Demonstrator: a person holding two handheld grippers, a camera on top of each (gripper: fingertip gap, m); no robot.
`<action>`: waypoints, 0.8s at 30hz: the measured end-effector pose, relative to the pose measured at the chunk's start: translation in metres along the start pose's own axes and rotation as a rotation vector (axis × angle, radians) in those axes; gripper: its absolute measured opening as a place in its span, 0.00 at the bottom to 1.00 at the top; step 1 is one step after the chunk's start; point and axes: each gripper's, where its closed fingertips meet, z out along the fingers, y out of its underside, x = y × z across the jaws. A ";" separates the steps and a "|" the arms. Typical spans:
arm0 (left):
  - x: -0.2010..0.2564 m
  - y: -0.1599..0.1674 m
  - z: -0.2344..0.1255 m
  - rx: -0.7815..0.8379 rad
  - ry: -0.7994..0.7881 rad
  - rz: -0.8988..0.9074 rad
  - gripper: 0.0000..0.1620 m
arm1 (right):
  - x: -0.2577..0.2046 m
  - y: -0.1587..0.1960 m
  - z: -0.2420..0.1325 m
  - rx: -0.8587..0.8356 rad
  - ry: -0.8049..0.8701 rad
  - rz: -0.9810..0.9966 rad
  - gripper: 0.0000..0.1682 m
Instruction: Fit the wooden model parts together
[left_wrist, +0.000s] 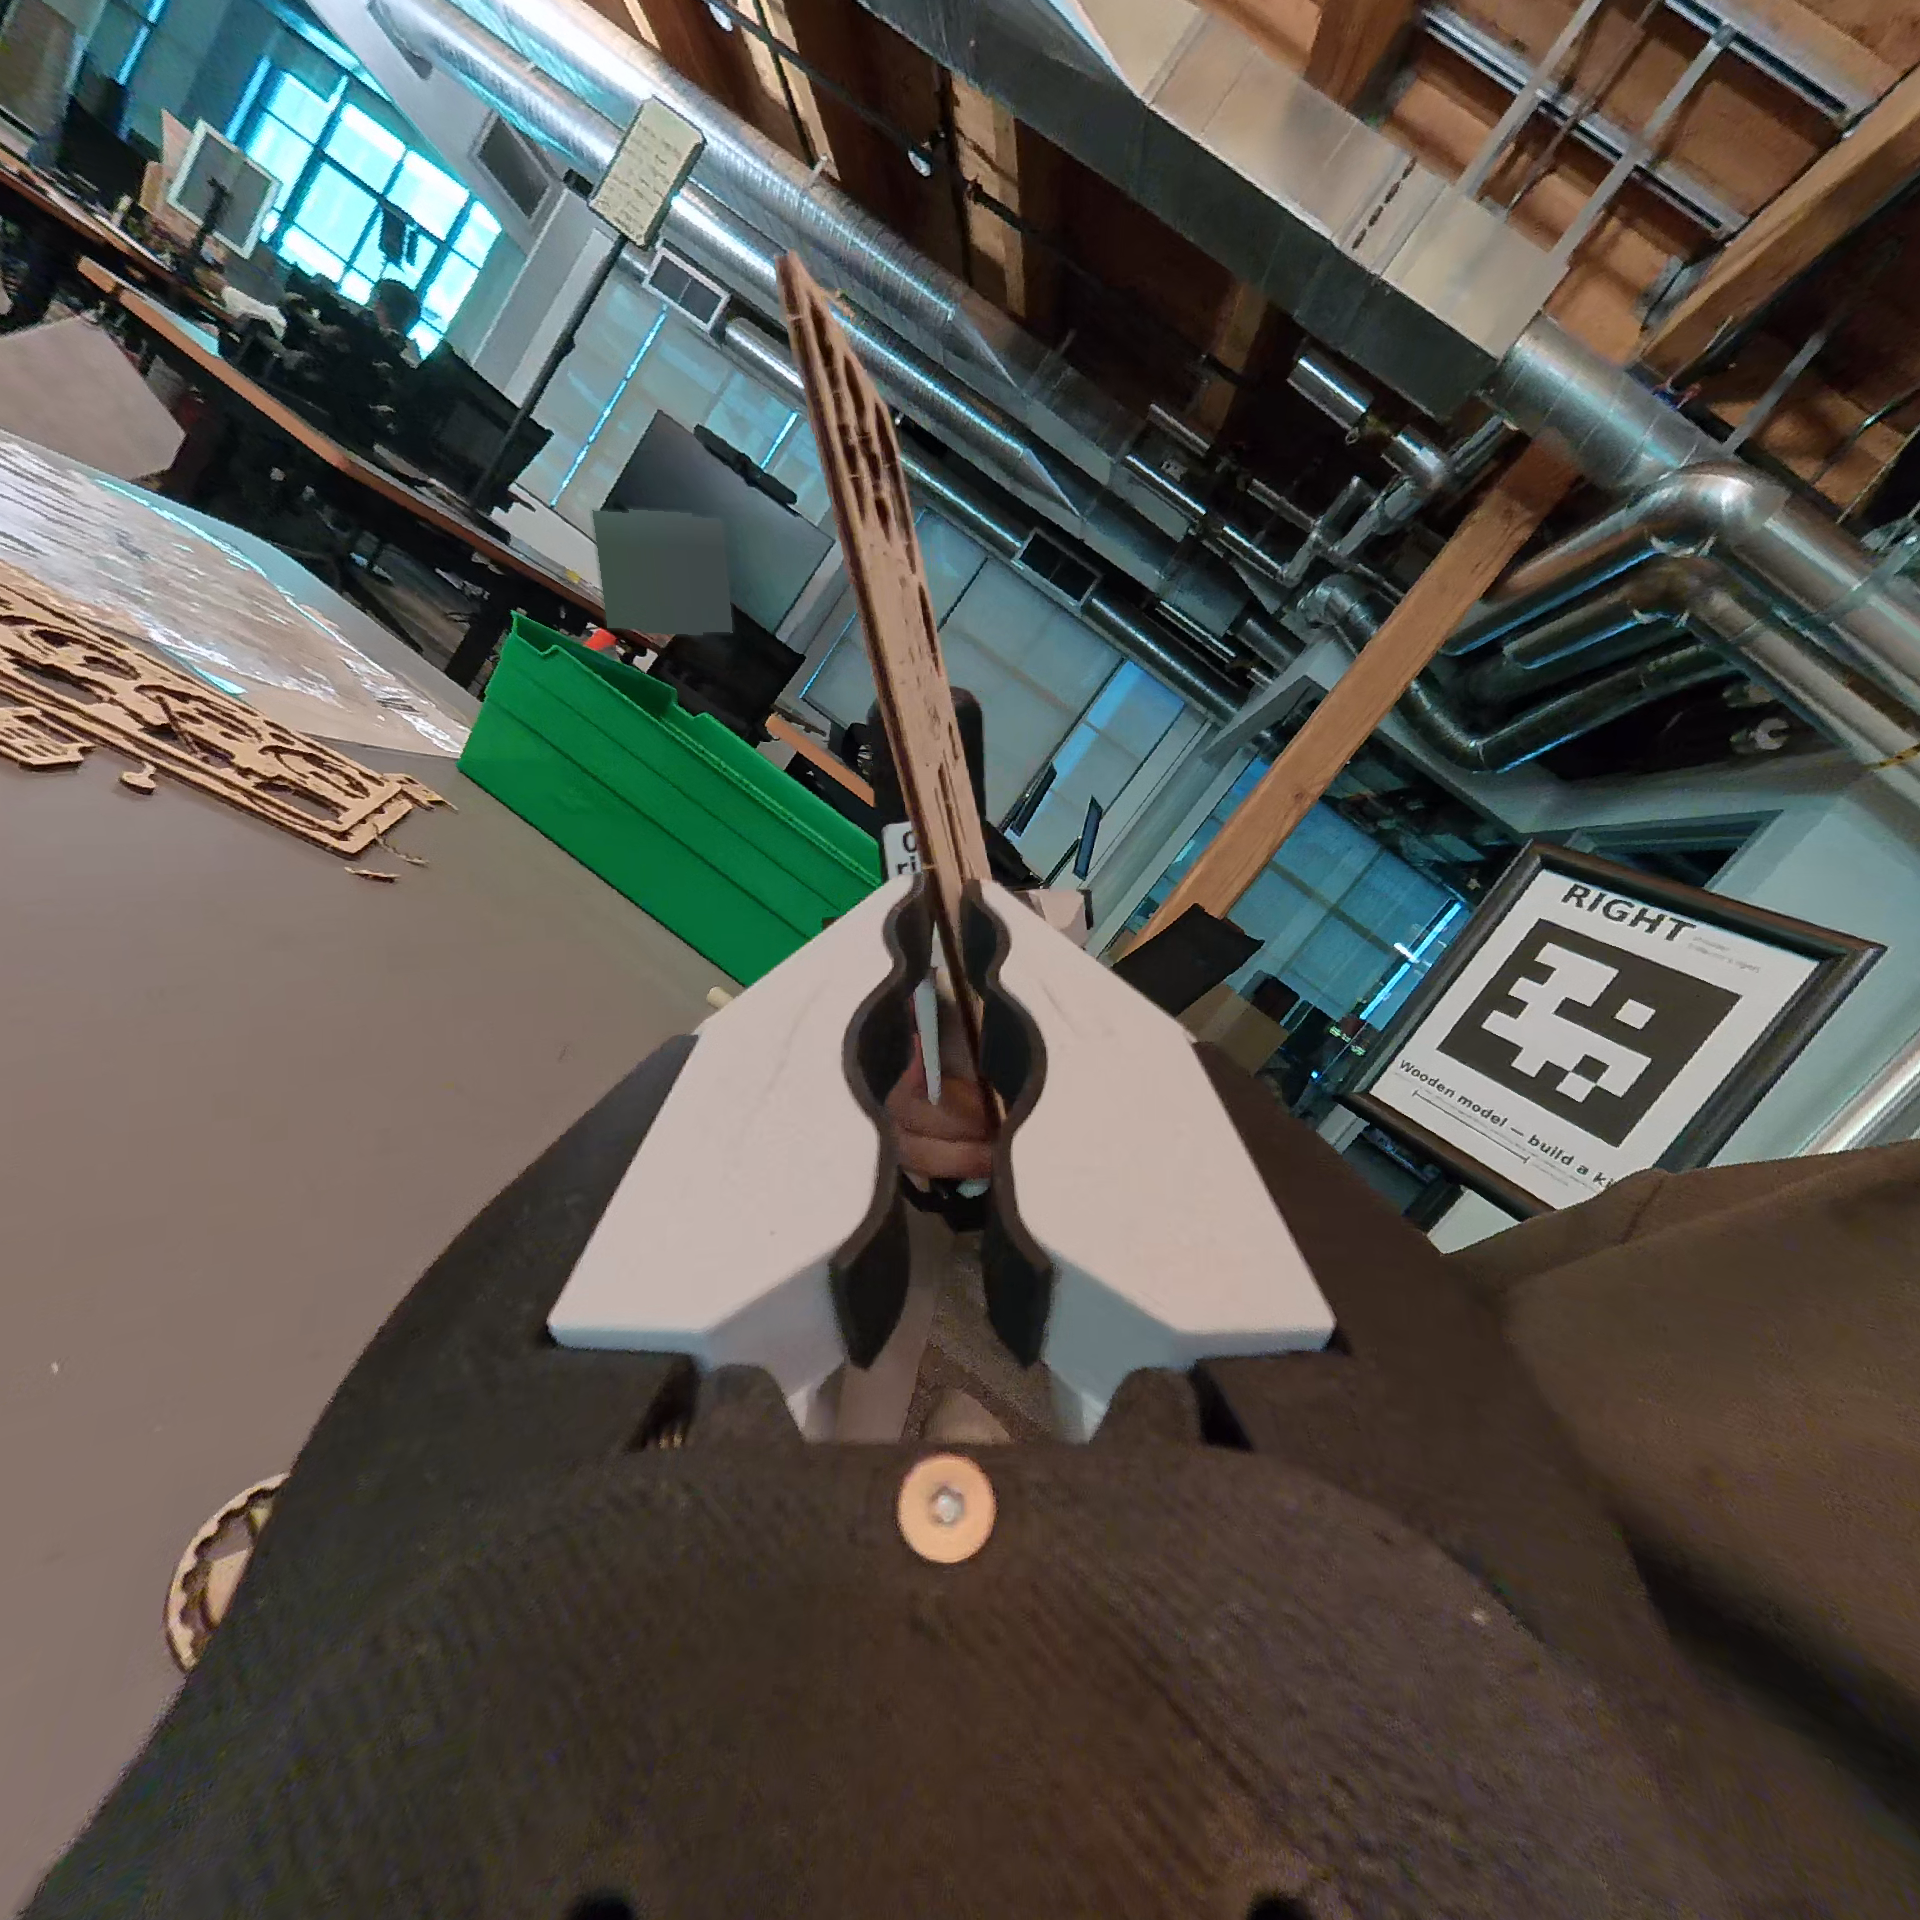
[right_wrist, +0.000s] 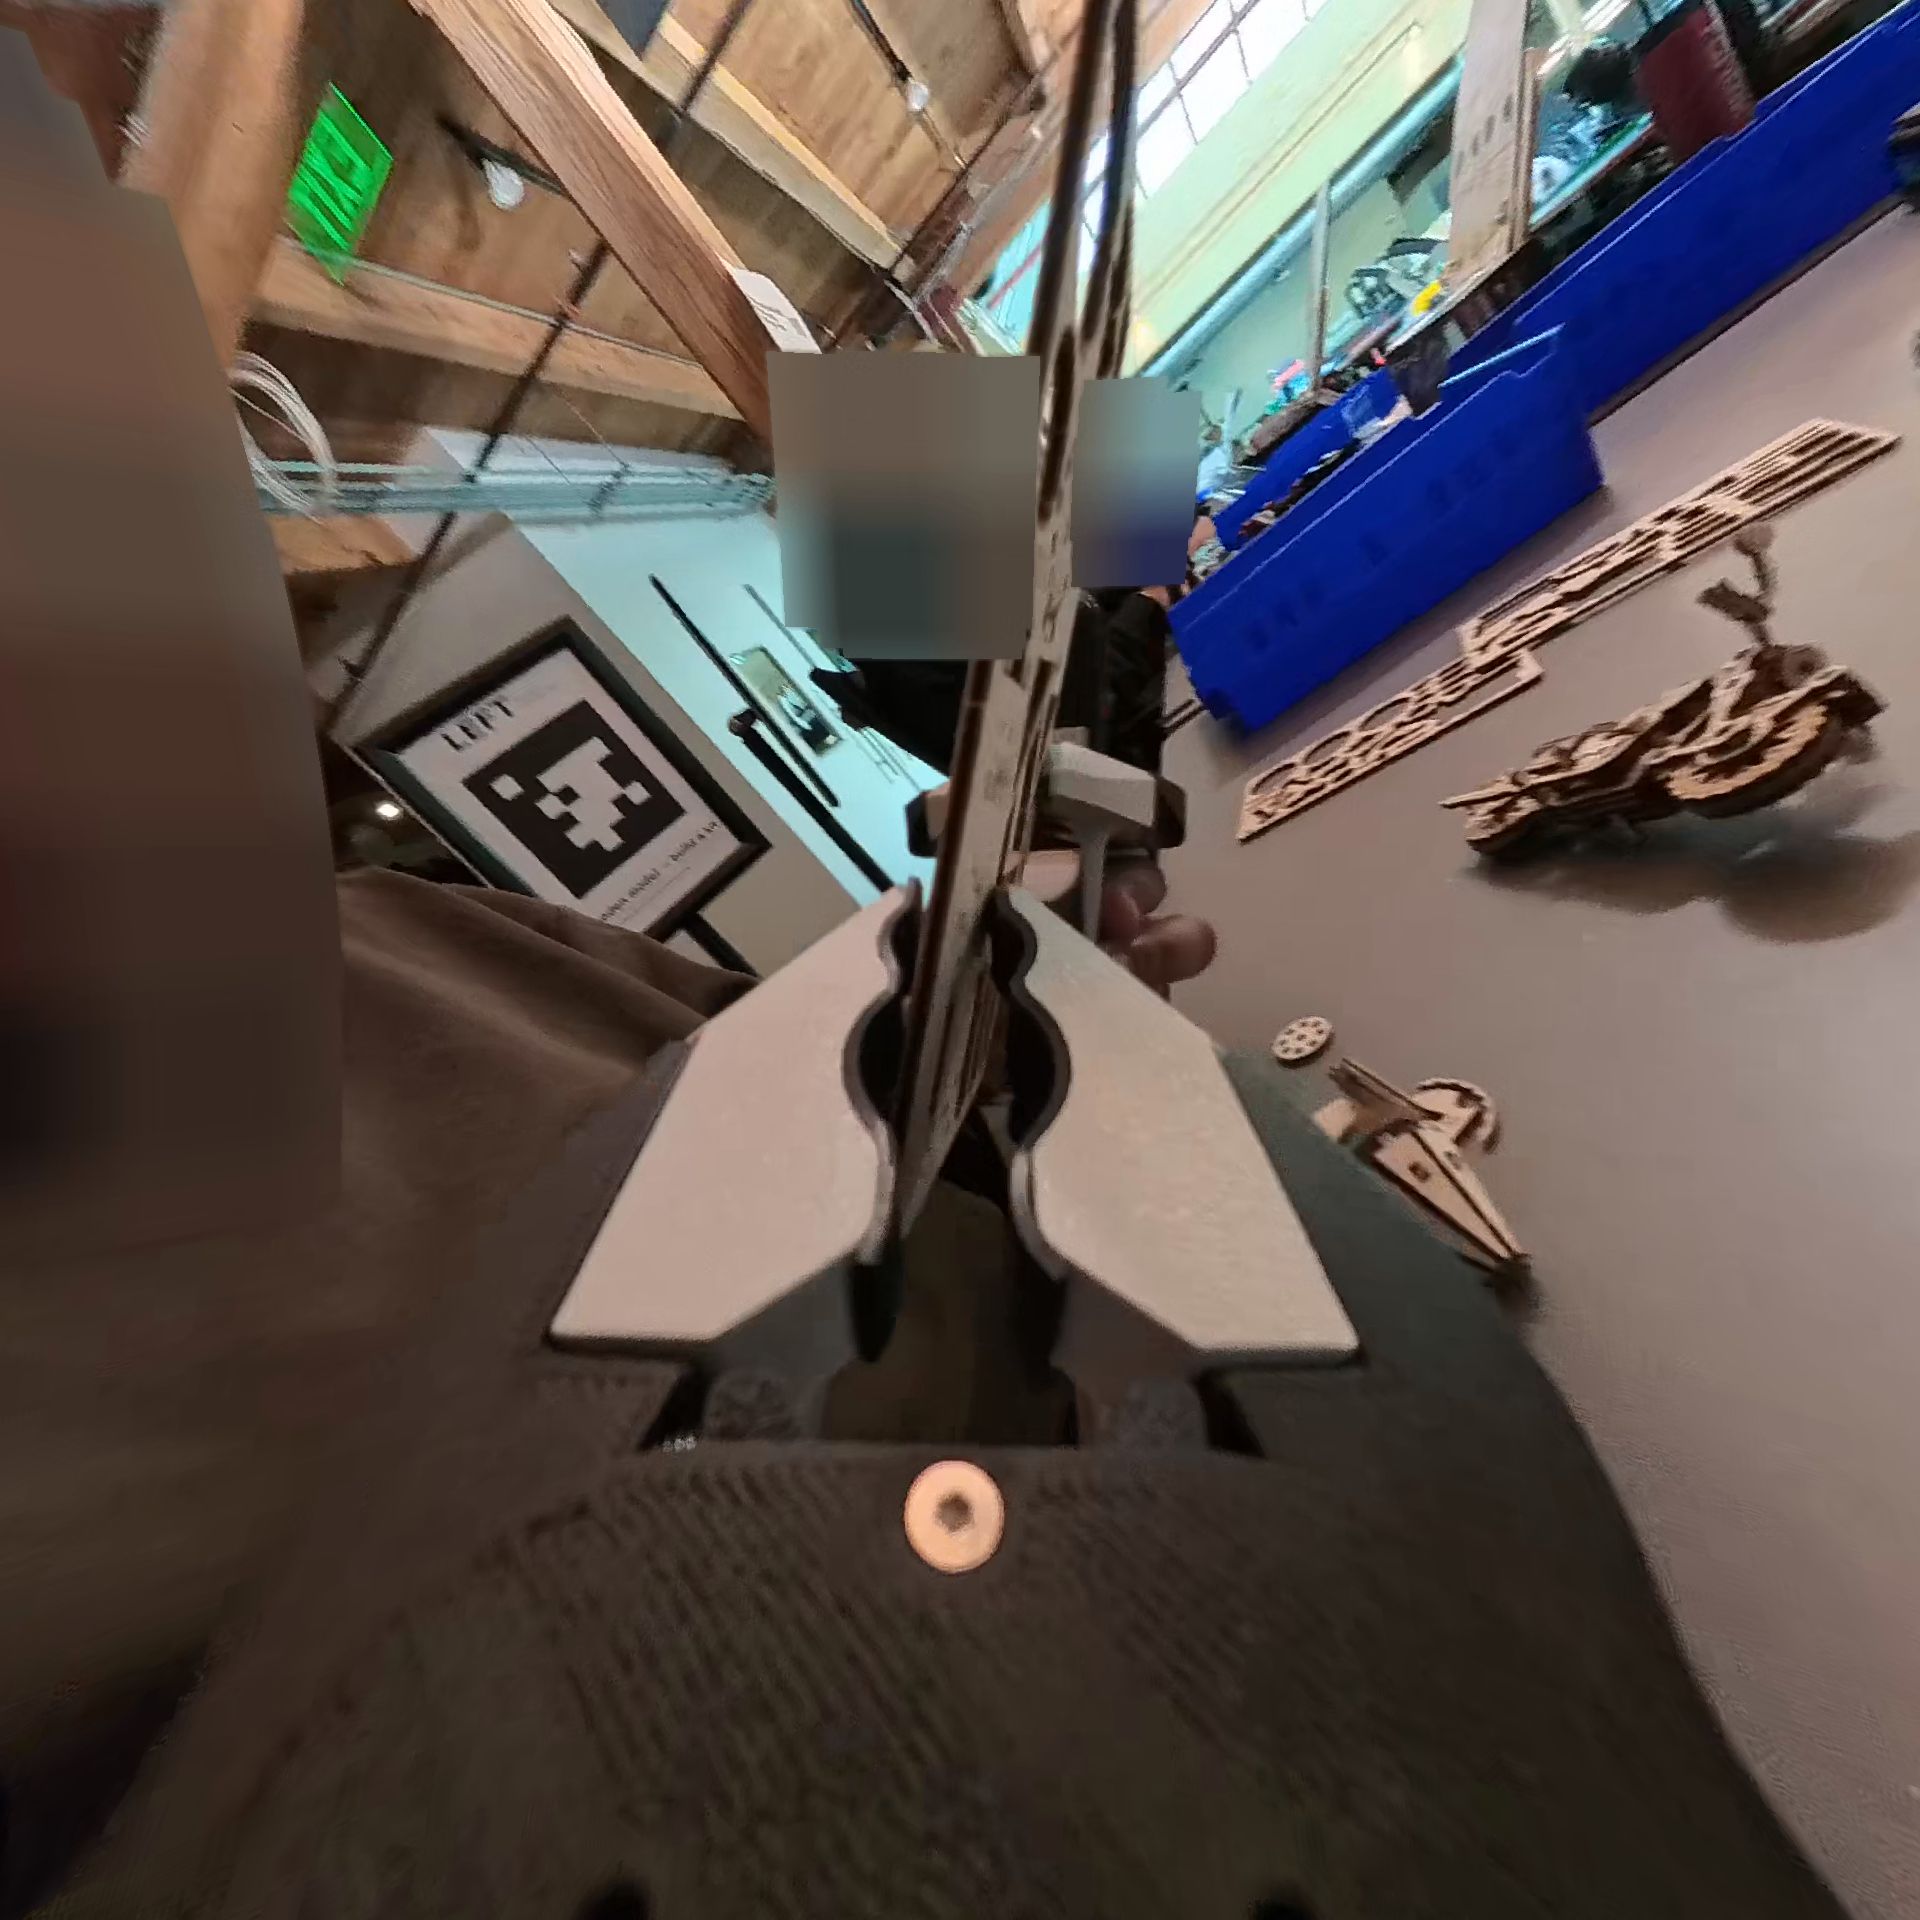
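Observation:
Both grippers hold one thin laser-cut wooden sheet edge-on, lifted above the table. In the left wrist view my left gripper (left_wrist: 943, 904) is shut on the wooden sheet (left_wrist: 883, 582), which stands up and away from the fingers. In the right wrist view my right gripper (right_wrist: 956, 914) is shut on the same sheet (right_wrist: 1049, 499); the left gripper (right_wrist: 1091, 795) shows just beyond it, gripping the sheet from the far side, with a hand behind. A built wooden motorcycle model (right_wrist: 1673, 743) stands on the grey table (right_wrist: 1558, 1455).
Flat cut-out wooden sheets (left_wrist: 187, 717) lie at the left; more sheets (right_wrist: 1507, 644) lie beyond the motorcycle. A small wooden wheel (right_wrist: 1301, 1037) and a partial wooden assembly (right_wrist: 1418, 1158) lie near my right gripper. A green bin (left_wrist: 665, 790) and blue bins (right_wrist: 1382, 561) stand at the table's edges. The tips of both grippers are at nearly the same place. The built wooden motorcycle model (right_wrist: 1673, 743) is about 20 cm from both grippers' fingertips.

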 end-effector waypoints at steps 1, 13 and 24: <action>0.000 0.000 0.000 0.003 0.002 -0.004 0.02 | -0.001 0.000 0.000 0.012 -0.021 0.025 0.07; 0.003 0.001 0.001 0.034 0.043 -0.082 0.14 | 0.005 -0.011 -0.002 0.119 -0.053 0.124 0.01; 0.012 0.006 0.004 0.006 0.083 -0.065 0.01 | 0.003 -0.017 -0.004 0.159 -0.083 0.168 0.03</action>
